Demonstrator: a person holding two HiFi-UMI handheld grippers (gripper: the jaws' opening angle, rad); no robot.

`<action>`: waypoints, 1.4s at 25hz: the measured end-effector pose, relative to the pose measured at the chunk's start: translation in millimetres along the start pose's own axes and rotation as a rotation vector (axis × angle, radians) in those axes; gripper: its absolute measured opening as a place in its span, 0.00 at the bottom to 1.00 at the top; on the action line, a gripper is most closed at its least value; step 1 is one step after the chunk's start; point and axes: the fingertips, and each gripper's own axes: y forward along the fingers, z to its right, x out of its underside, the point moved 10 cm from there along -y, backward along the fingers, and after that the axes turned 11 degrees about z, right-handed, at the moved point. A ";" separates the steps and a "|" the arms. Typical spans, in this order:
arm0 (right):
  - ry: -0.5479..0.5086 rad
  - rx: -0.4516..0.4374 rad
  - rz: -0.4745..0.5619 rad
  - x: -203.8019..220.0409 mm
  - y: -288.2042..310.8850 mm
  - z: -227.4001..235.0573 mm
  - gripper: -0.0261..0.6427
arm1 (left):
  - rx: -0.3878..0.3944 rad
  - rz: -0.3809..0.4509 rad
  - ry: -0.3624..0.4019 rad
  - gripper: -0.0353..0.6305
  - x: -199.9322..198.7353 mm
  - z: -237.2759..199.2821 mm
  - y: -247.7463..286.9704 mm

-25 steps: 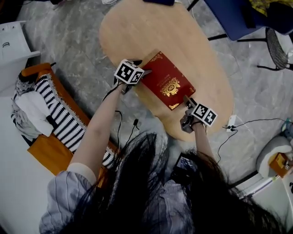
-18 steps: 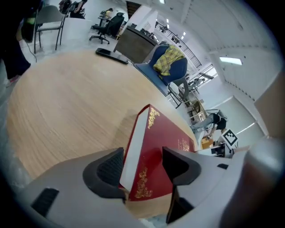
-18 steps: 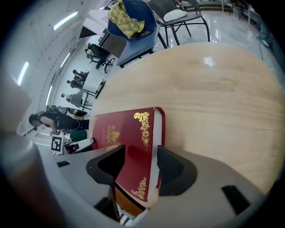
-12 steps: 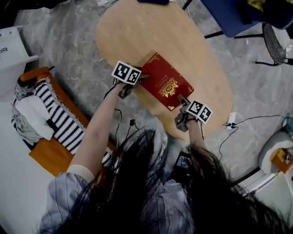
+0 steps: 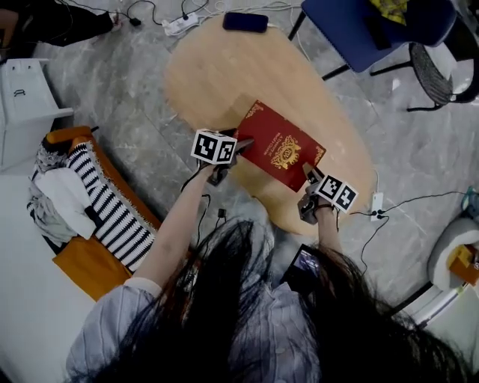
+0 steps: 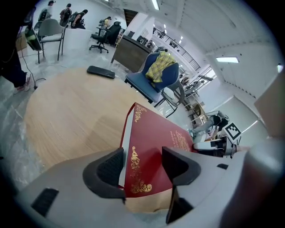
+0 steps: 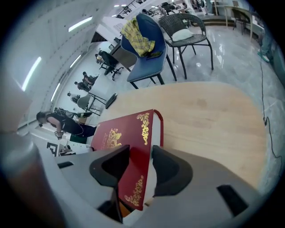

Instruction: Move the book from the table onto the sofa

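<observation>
The red book [image 5: 281, 146] with gold ornament is held between both tools over the pale wooden worktop [image 5: 224, 67], a little toward 1 o'clock from the middle of the head view. It casts a soft shadow on the wood at its 10 o'clock side.

The left tool [image 5: 238, 143] clamps the book's 9 o'clock corner. In the left gripper view [image 6: 142, 167] one jaw presses on the white page edge and underside, and the other presses on the red cover [image 6: 156, 138].

The right tool [image 5: 307, 170] holds the opposite corner, at the book's 4 o'clock. Its jaws have just been closing, and in the right gripper view [image 7: 138, 171] they grip the corner of the book [image 7: 122, 131] between them, one on the cover and one on the page side.

The sofa [image 5: 86, 262], with its orange cover, lies at 8 o'clock in the head view, well apart from the book. A black-and-white striped cloth [image 5: 105, 198] lies on it.

At the worktop's 12 o'clock end lies a dark flat phone [image 5: 245, 22]. Beyond it, at 1 o'clock, stands a blue chair [image 5: 352, 26] with a yellow checked cloth [image 7: 136, 31] lying on it.
</observation>
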 end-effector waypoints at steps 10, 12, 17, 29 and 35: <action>-0.237 -0.170 0.096 -54.5 -101.5 -22.9 0.29 | -0.025 0.183 0.080 0.47 -13.3 104.1 -73.7; -0.307 -0.193 0.113 -61.3 -119.9 -30.5 0.29 | -0.040 0.214 0.106 0.47 -11.0 123.8 -89.1; -0.451 -0.248 0.175 -65.5 -165.5 -43.0 0.29 | -0.069 0.297 0.125 0.47 5.2 165.0 -123.3; -0.612 -0.391 0.234 -37.9 -272.8 -31.6 0.29 | -0.165 0.491 0.130 0.47 89.7 267.8 -198.6; -0.682 -0.467 0.202 -17.4 -304.6 -18.2 0.29 | -0.245 0.567 0.084 0.47 149.8 307.8 -224.0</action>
